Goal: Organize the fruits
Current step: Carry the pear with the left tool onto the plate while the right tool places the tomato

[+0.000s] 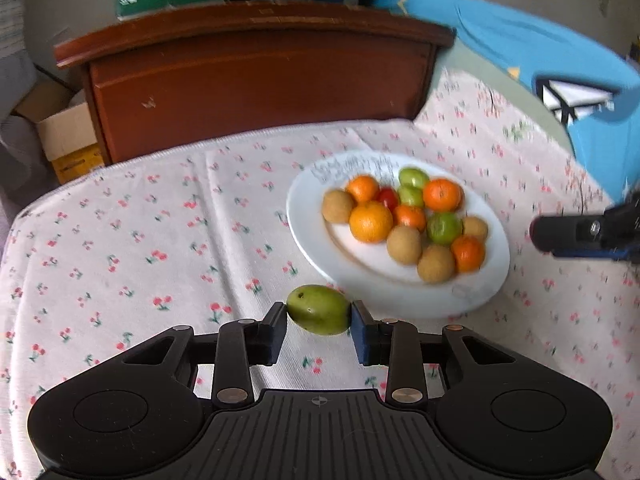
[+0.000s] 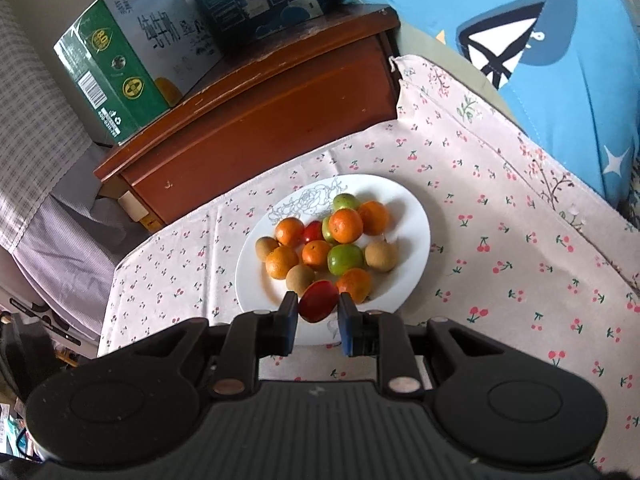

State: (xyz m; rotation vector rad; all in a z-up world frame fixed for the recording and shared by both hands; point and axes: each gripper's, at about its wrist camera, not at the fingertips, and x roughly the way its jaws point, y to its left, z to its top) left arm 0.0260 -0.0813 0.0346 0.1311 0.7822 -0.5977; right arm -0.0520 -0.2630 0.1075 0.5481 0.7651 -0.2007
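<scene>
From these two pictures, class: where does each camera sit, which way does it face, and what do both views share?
Left wrist: on the left gripper, looking along fingers clamping an oval green fruit, toward the round white plate.
Right wrist: on the right gripper, fingers clamping a glossy red fruit, above the plate's near rim.
Shared: plate, cherry-print cloth, brown wooden cabinet.

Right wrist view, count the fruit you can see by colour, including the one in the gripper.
Orange fruit: 6
Green fruit: 3
Brown fruit: 3
Red fruit: 2, one on the plate, one in the right gripper
Total: 14
Not counted: larger green fruit in the left gripper.
</scene>
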